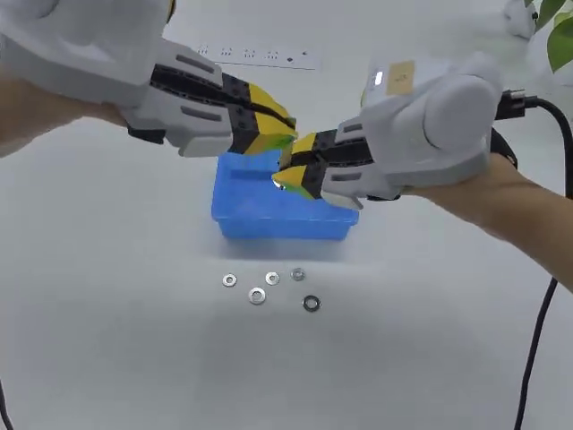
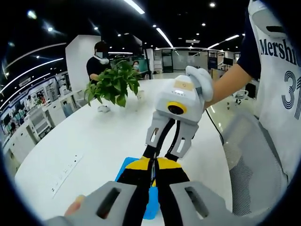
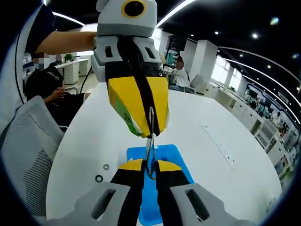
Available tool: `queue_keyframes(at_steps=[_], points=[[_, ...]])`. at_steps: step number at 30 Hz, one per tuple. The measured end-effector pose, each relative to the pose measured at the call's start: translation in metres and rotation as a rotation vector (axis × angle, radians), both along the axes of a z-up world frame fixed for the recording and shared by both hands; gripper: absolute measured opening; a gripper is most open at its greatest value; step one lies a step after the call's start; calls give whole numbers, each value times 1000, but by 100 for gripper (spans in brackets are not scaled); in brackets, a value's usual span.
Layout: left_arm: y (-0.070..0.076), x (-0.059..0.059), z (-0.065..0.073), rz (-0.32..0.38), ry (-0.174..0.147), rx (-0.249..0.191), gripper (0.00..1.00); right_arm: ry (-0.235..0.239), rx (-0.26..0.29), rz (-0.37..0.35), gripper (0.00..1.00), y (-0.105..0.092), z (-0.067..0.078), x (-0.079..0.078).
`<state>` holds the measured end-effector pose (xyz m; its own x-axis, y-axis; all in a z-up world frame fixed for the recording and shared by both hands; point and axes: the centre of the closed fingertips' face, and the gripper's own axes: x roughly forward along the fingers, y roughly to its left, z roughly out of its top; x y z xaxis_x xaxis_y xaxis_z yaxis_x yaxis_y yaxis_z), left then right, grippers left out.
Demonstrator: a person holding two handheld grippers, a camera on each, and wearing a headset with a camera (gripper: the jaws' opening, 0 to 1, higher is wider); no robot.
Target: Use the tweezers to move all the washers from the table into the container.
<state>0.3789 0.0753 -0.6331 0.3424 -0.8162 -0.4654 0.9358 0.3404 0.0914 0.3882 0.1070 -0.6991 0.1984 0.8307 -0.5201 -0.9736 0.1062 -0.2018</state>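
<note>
Several small metal washers [image 1: 257, 296] lie loose on the white table in front of a blue container [image 1: 260, 219]. Above the container my two grippers meet tip to tip. My left gripper [image 1: 283, 134] comes in from the left, and my right gripper [image 1: 292, 172] from the right. Thin metal tweezers [image 3: 150, 141] run from the left gripper [image 3: 149, 126] down into the right gripper [image 3: 149, 167], and both sets of jaws are shut on them. Two washers [image 3: 106, 166] lie left of the container [image 3: 167, 155]. In the left gripper view my left gripper [image 2: 154, 165] faces the right gripper [image 2: 162, 153].
A power strip [image 1: 255, 54] lies at the back of the table. A potted plant [image 2: 113, 84] stands at the far end. A black cable [image 1: 546, 305] hangs from the right gripper. A mesh chair [image 3: 28, 155] and seated people are beside the table.
</note>
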Motion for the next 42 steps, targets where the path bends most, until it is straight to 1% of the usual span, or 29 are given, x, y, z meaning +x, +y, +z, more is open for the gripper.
queue_keyframes(at_steps=[4,5,7,9,11,12,13,15,16,18,21,24,28,33,35,36,38,39,41,42], points=[[0,6,-12,0,25,6,7,15,-12,5,10,1,-13,7],[3,14,-21,1,33,9,7,20,-19,5,10,2,-18,9],[4,16,-26,5,40,14,7,34,-23,7,10,3,-26,12],[3,16,-35,10,73,5,7,42,-25,10,10,5,-31,14],[4,18,-42,9,68,18,7,41,-36,18,10,7,-38,15],[4,19,-44,9,73,19,7,56,-32,23,10,8,-42,15],[6,24,-49,14,80,21,7,62,-31,23,10,8,-43,15],[8,26,-55,18,90,26,7,69,-35,24,10,10,-49,17],[8,28,-57,20,93,26,7,79,-37,24,10,10,-56,22],[10,30,-62,25,104,24,7,86,-46,21,10,9,-60,23],[9,33,-67,29,113,24,7,102,-52,16,10,6,-65,25],[7,33,-68,29,124,13,7,109,-47,11,10,6,-65,26],[7,35,-73,30,125,26,7,114,-59,8,10,5,-71,27],[7,33,-79,30,142,33,7,125,-69,8,10,3,-76,25],[7,34,-81,34,139,33,7,129,-61,3,10,3,-78,26],[7,34,-82,36,142,34,8,130,-59,4,10,3,-78,26],[10,34,-90,37,139,72,8,135,-56,0,10,3,-78,26],[9,32,-91,30,133,81,8,138,-57,1,10,3,-78,26],[7,29,-90,21,137,74,8,121,-69,12,10,3,-78,24],[8,29,-90,22,125,78,8,119,-72,13,10,4,-78,25]])
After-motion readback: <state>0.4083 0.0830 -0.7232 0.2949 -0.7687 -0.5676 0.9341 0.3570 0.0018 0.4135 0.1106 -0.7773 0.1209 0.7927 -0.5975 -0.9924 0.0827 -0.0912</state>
